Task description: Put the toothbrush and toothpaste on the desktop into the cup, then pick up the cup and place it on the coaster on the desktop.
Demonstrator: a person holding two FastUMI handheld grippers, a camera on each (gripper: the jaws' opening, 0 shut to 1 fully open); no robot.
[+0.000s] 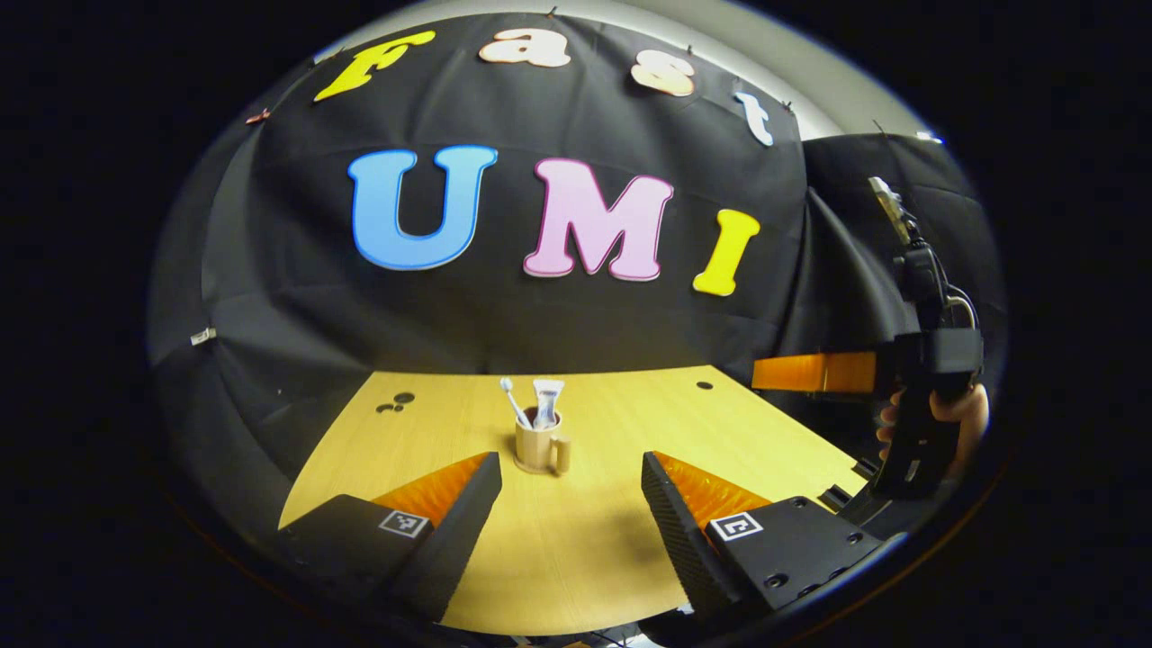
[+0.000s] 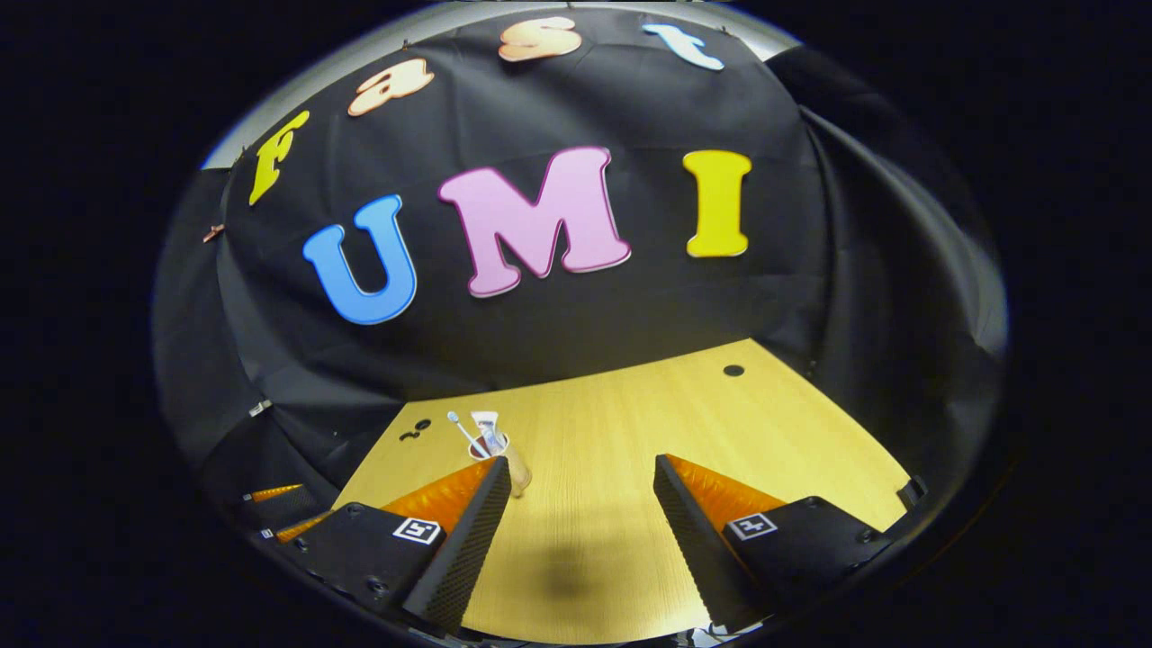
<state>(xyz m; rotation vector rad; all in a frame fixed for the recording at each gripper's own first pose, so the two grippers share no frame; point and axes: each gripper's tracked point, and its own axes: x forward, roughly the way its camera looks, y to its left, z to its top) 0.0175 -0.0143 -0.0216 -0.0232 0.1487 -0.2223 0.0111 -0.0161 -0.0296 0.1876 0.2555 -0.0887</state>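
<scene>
Wooden desktop carries a cup holding toothbrush and toothpaste near its far edge; left gripper and right gripper both gape wide, empty.

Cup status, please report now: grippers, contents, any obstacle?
Left gripper open, holds nothing. Right gripper open, holds nothing. Cup upright on desktop, toothbrush and toothpaste inside. Nothing between left gripper and cup.

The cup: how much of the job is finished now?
Done: the toothbrush and toothpaste stand in the cup on the desktop. In hand: nothing; the left gripper and right gripper are open. Left: carrying the cup to a coaster, which I cannot make out.
</scene>
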